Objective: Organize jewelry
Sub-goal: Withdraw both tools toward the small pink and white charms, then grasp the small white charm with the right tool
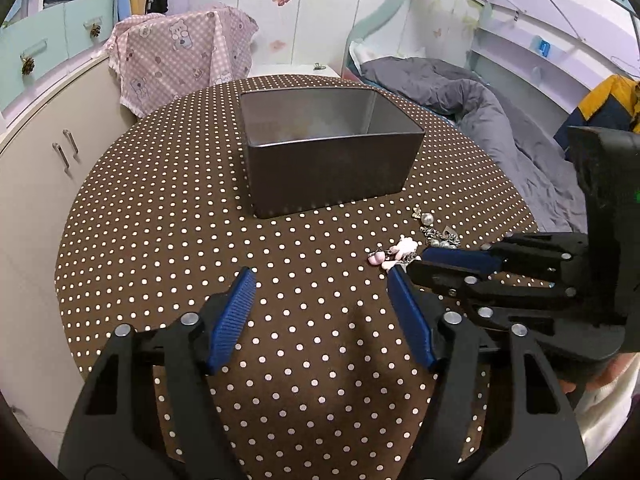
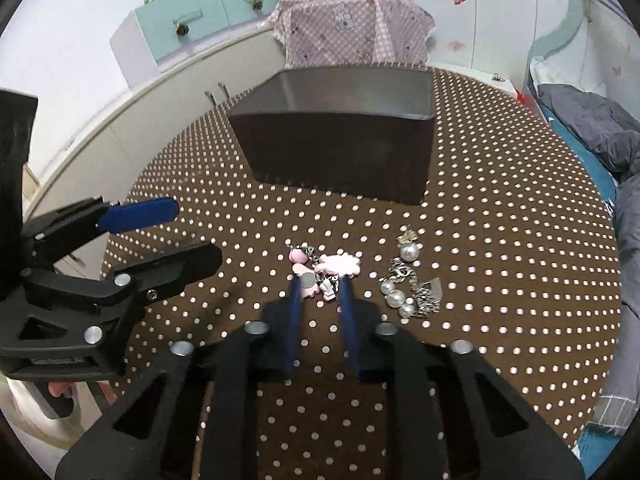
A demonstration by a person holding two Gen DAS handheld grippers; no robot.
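A pink charm bracelet lies on the polka-dot table; it also shows in the left wrist view. A pearl and silver chain bracelet lies to its right, seen in the left wrist view too. A dark open box stands behind them, also in the left wrist view. My right gripper has its jaws narrowly apart around the near end of the pink bracelet. My left gripper is open and empty over bare table, left of the jewelry.
A pink bear-print cloth drapes a chair behind the table. White cabinets stand to the left. A bed with grey bedding lies to the right.
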